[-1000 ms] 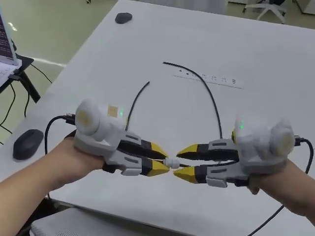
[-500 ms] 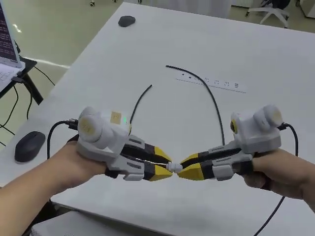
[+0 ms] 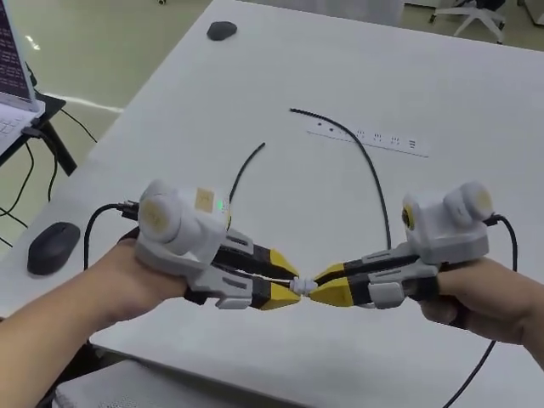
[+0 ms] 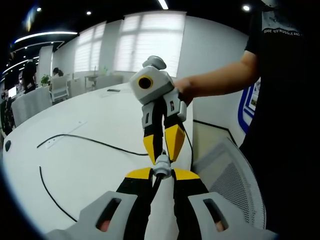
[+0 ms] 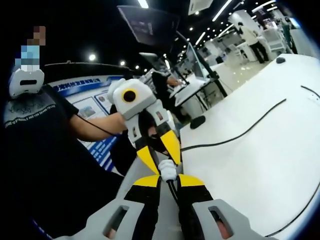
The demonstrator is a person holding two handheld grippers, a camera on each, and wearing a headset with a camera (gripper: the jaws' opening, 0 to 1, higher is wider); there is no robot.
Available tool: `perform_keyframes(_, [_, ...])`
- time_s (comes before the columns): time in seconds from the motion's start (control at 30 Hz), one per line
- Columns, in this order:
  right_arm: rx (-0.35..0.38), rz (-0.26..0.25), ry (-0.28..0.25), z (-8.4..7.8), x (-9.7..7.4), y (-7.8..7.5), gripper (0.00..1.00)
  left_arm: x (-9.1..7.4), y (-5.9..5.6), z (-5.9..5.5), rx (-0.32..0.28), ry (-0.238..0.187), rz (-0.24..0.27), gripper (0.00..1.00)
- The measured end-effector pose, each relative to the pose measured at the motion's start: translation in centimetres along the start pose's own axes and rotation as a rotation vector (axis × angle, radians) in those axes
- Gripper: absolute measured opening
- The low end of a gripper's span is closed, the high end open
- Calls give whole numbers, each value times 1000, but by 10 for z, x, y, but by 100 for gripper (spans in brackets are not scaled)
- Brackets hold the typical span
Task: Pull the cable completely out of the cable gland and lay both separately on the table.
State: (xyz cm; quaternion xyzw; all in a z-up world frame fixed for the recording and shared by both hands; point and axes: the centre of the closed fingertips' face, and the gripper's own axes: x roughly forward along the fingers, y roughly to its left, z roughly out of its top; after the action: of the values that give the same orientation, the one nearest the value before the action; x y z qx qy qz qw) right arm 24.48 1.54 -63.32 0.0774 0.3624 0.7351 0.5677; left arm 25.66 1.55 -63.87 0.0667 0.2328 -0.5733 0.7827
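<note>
A small white cable gland [image 3: 299,286] hangs above the table's near edge, pinched between both sets of yellow fingertips. My left gripper [image 3: 287,286] comes in from the left and is shut on the gland [image 4: 161,165]. My right gripper [image 3: 318,287] meets it from the right, shut on the black cable [image 5: 173,191] right where it leaves the gland [image 5: 167,170]. The cable [image 3: 365,161] trails back over the table in an arc, and another black stretch [image 3: 242,174] runs behind the left gripper. How deep the cable sits in the gland is hidden.
A white power strip [image 3: 374,136] lies flat at the table's middle back. A dark mouse [image 3: 221,31] sits at the far edge. Another mouse [image 3: 53,246] and a laptop [image 3: 13,76] are off to the left. The table's front edge [image 3: 255,374] is just under the grippers.
One second ago the right gripper's jaws stood open around the gland's end. They have since shut there and that gripper has rolled over. The left gripper keeps its hold.
</note>
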Motion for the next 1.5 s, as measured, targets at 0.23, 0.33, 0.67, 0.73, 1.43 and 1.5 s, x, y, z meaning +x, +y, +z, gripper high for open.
perform_keyframes(0.23, [-349, -124, 67, -1, 1, -1, 8, 0, -1, -1, -72, 1, -6, 15])
perform_keyframes(0.33, [-521, -199, 116, -3, 1, -1, 8, 0, -2, -1, -103, -11, -16, 15])
perform_keyframes(0.67, [-827, -364, 204, -10, 4, -5, 8, 2, -5, -3, -152, -15, -31, 15])
perform_keyframes(0.73, [-833, -369, 199, -9, 3, -5, 8, 1, -5, -2, -147, -19, -29, 15])
perform_keyframes(1.43, [-602, -516, 286, -24, -13, -26, 15, 3, -6, -1, -39, -20, 8, 15])
perform_keyframes(1.5, [-575, -531, 267, -24, -15, -27, 16, 3, -5, -2, -27, -19, 19, 15])
